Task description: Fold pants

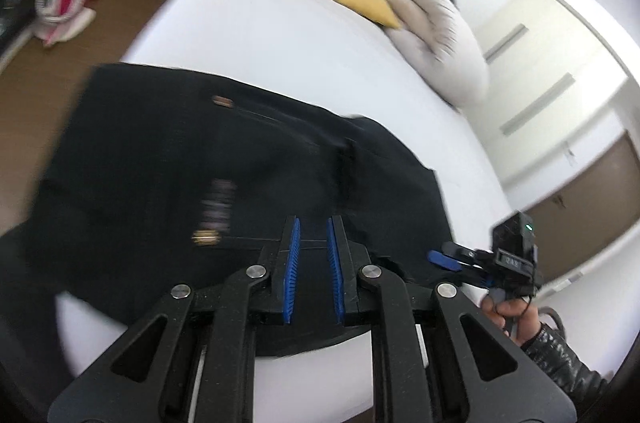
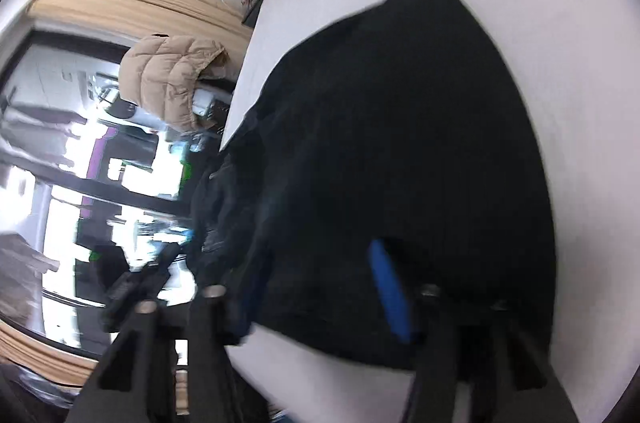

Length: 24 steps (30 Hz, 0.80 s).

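Black pants spread on the white bed, both claws over their near edge.

My left claw hangs above the pants' near hem, jaws narrow, nothing pinched that I can see. My right claw sits at the pants' right corner, jaws parted; cloth lies between them, too blurred to call a grip.
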Tool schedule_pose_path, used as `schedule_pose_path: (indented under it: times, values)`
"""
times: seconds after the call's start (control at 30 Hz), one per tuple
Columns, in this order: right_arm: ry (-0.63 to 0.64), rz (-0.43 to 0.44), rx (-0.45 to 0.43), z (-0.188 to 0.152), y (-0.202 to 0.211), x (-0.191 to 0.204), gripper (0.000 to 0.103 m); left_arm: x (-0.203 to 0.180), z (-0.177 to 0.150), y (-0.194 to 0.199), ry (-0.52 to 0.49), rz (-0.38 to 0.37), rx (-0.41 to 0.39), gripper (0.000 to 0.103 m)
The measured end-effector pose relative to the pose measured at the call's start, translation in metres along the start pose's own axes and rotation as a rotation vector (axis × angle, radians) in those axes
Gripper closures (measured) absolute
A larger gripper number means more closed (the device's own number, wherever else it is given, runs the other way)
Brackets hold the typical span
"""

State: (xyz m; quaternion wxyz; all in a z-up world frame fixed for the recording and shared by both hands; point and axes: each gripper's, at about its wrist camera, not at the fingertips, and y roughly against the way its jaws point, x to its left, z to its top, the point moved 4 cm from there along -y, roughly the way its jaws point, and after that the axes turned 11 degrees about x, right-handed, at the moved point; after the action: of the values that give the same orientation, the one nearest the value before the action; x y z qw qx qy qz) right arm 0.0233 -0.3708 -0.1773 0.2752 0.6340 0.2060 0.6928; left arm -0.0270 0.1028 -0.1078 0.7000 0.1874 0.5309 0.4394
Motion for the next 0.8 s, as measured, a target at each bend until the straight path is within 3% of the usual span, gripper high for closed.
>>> schedule_pose_path:
  times: [0.03, 0.1, 0.13, 0.17, 0.3, 0.47, 0.73, 0.8]
  values:
    - [-0.001, -0.007, 0.002, 0.000, 0.001, 0.002, 0.048, 0.008, -0.001, 0.007, 0.016, 0.034, -0.009, 0.086]
    - [-0.018, -0.024, 0.021, 0.002, 0.003, 0.012, 0.040, 0.026, -0.005, 0.021, 0.054, 0.113, -0.013, 0.060]
    - [-0.022, -0.036, 0.024, 0.004, 0.003, 0.018, 0.036, 0.035, -0.007, 0.027, 0.078, 0.144, -0.014, 0.031]
    - [-0.007, -0.035, 0.021, 0.006, 0.003, 0.029, 0.036, 0.041, -0.009, 0.036, 0.093, 0.166, -0.035, 0.023]
    - [0.074, 0.012, 0.031, 0.012, -0.010, 0.072, 0.035, 0.050, -0.011, 0.056, 0.065, 0.255, -0.062, 0.023]
    - [0.094, 0.047, 0.094, 0.026, -0.052, 0.103, 0.035, 0.058, -0.015, 0.068, 0.079, 0.268, -0.067, 0.023]
    - [0.046, 0.080, 0.157, 0.039, -0.104, 0.111, 0.034, 0.066, -0.023, 0.081, 0.125, 0.306, -0.066, 0.023]
    - [0.031, 0.069, 0.172, 0.039, -0.112, 0.107, 0.028, 0.070, -0.026, 0.084, 0.139, 0.311, -0.068, 0.023]
